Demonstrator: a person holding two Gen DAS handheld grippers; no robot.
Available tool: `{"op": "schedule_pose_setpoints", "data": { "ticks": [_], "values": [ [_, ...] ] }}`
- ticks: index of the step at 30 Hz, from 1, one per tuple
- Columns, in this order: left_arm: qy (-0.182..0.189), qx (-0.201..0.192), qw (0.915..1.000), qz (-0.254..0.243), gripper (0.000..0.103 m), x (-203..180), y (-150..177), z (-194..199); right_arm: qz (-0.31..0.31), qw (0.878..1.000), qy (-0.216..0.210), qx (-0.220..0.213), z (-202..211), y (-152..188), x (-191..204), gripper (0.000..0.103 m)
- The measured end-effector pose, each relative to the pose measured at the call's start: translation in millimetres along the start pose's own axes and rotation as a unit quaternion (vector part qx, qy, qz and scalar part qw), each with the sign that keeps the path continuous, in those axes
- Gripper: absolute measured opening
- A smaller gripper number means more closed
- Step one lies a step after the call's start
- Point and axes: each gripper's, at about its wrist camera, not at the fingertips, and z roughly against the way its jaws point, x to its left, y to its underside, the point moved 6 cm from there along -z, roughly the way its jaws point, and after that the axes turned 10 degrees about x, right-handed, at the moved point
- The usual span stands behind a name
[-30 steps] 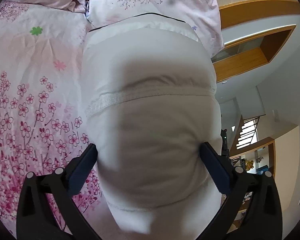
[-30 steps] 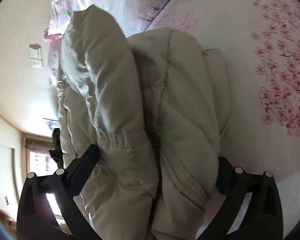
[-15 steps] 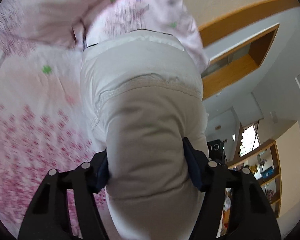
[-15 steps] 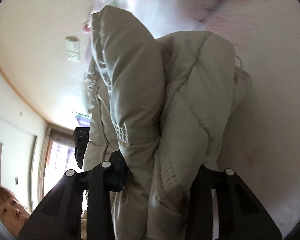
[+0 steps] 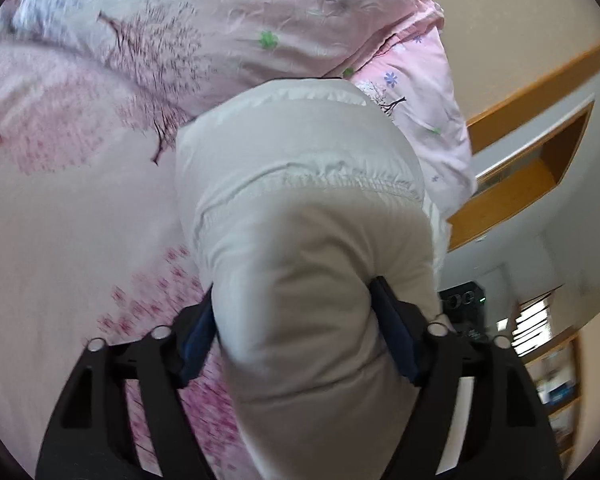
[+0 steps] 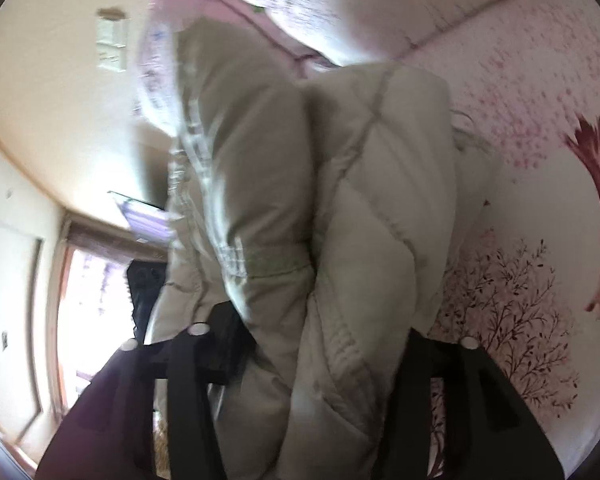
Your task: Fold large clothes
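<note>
A padded cream-white quilted jacket fills the middle of the left wrist view. My left gripper is shut on a thick fold of it, with the blue pads pressed into both sides. In the right wrist view the same jacket hangs bunched in thick folds. My right gripper is shut on that bunch. Both grippers hold the jacket lifted above the bed. The fingertips are buried in the padding.
The bed has a pink cherry-blossom sheet. A pink flowered pillow lies at the head of the bed behind the jacket. A wooden wall shelf and a window lie beyond the bed.
Both grippers closed from wide open onto the jacket and lifted it off the bed. Both views swung toward the pillow end.
</note>
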Motion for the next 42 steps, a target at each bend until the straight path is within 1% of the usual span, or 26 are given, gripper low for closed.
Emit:
{"op": "schedule_pose_setpoints", "data": {
  "ticks": [3, 6, 8, 11, 13, 14, 15, 16, 17, 18, 19, 21, 22, 23, 25, 28, 29, 30, 31, 33, 34, 36, 38, 39, 41, 42],
  "values": [
    [-0.027, 0.0, 0.9995, -0.018, 0.084, -7.6, -1.7, -2.2, -0.036, 0.999, -0.005, 0.0, -1.8, 1.1, -14.4, 0.06],
    [-0.085, -0.017, 0.9949, -0.052, 0.082, -23.2, -4.1, 7.3, -0.015, 0.998, 0.053, -0.018, 15.4, 5.8, -1.7, 0.059],
    [-0.146, -0.042, 0.9845, -0.088, 0.081, -35.6, 1.8, 24.4, 0.025, 0.994, 0.094, -0.052, 38.8, 11.6, 20.2, 0.059],
    [-0.201, -0.074, 0.9664, -0.142, 0.082, -62.7, 13.6, 47.0, 0.079, 0.977, 0.158, -0.124, 71.7, 23.6, 50.1, 0.059],
    [-0.218, -0.081, 0.9572, -0.173, 0.083, -78.3, 22.3, 52.3, 0.128, 0.953, 0.216, -0.171, 82.9, 40.9, 71.9, 0.058],
    [-0.222, -0.075, 0.9543, -0.185, 0.083, -85.7, 25.5, 50.1, 0.15, 0.941, 0.237, -0.187, 83.9, 51.4, 81.3, 0.054],
    [-0.223, -0.065, 0.953, -0.194, 0.083, -90.6, 28.3, 45.4, 0.17, 0.928, 0.257, -0.208, 85.7, 61.7, 90.9, 0.05],
    [-0.221, -0.044, 0.9527, -0.204, 0.083, -94.7, 32.3, 35.7, 0.181, 0.917, 0.275, -0.225, 87.7, 65.4, 98.4, 0.05],
    [-0.223, -0.03, 0.9522, -0.207, 0.083, -95.0, 35.3, 29.3, 0.196, 0.899, 0.3, -0.251, 90.4, 69.1, 109.1, 0.047],
    [-0.228, -0.015, 0.9507, -0.21, 0.083, -95.2, 37.5, 20.4, 0.216, 0.889, 0.303, -0.267, 88.8, 73.1, 122.0, 0.042],
    [-0.236, -0.003, 0.9474, -0.216, 0.083, -95.3, 40.5, 10.8, 0.232, 0.89, 0.295, -0.259, 89.2, 79.6, 125.3, 0.038],
    [-0.252, 0.002, 0.9411, -0.225, 0.083, -97.4, 41.8, 2.1, 0.257, 0.895, 0.289, -0.221, 75.5, 87.2, 128.0, 0.026],
    [-0.256, 0.004, 0.9396, -0.228, 0.083, -98.4, 41.2, -0.5, 0.267, 0.893, 0.304, -0.197, 59.3, 89.1, 125.8, 0.026],
    [-0.258, 0.006, 0.9387, -0.228, 0.083, -99.4, 39.8, -3.1, 0.268, 0.891, 0.314, -0.189, 58.0, 89.6, 119.6, 0.026],
    [-0.267, 0.014, 0.9357, -0.23, 0.084, -99.7, 41.2, -6.7, 0.249, 0.896, 0.329, -0.162, 34.3, 84.6, 99.8, 0.026],
    [-0.269, 0.029, 0.9313, -0.244, 0.084, -102.6, 46.5, -15.1, 0.196, 0.914, 0.338, -0.114, 10.3, 83.1, 64.1, 0.024],
    [-0.276, 0.031, 0.9264, -0.255, 0.084, -105.4, 50.5, -19.0, 0.182, 0.919, 0.334, -0.105, 4.2, 83.0, 51.6, 0.024],
    [-0.294, 0.029, 0.9169, -0.269, 0.085, -109.6, 54.6, -25.0, 0.175, 0.921, 0.333, -0.103, 0.1, 84.5, 42.7, 0.024],
    [-0.31, 0.025, 0.9084, -0.28, 0.086, -113.1, 58.3, -30.0, 0.172, 0.921, 0.335, -0.102, -2.3, 83.7, 38.4, 0.024],
    [-0.33, 0.015, 0.8969, -0.293, 0.087, -116.5, 62.7, -35.9, 0.165, 0.92, 0.342, -0.097, -3.9, 83.2, 34.7, 0.024],
    [-0.338, 0.005, 0.893, -0.297, 0.087, -116.8, 64.4, -36.0, 0.165, 0.919, 0.347, -0.091, -1.9, 83.0, 36.8, 0.024],
    [-0.344, -0.008, 0.892, -0.293, 0.087, -117.2, 66.9, -29.8, 0.157, 0.923, 0.345, -0.072, 8.4, 79.1, 50.3, 0.024],
    [-0.342, -0.011, 0.8938, -0.29, 0.087, -117.1, 68.2, -26.8, 0.172, 0.927, 0.315, -0.103, 27.7, 67.7, 77.8, 0.024],
    [-0.341, -0.01, 0.8948, -0.288, 0.087, -116.8, 67.9, -26.9, 0.186, 0.923, 0.31, -0.132, 43.1, 55.8, 97.1, 0.024],
    [-0.342, -0.008, 0.8949, -0.286, 0.087, -117.1, 66.8, -28.2, 0.205, 0.913, 0.316, -0.159, 55.1, 34.3, 119.0, 0.024],
    [-0.342, -0.007, 0.8952, -0.285, 0.087, -117.8, 66.3, -29.0, 0.213, 0.904, 0.332, -0.165, 56.1, 16.8, 127.9, 0.024]
  ]
}}
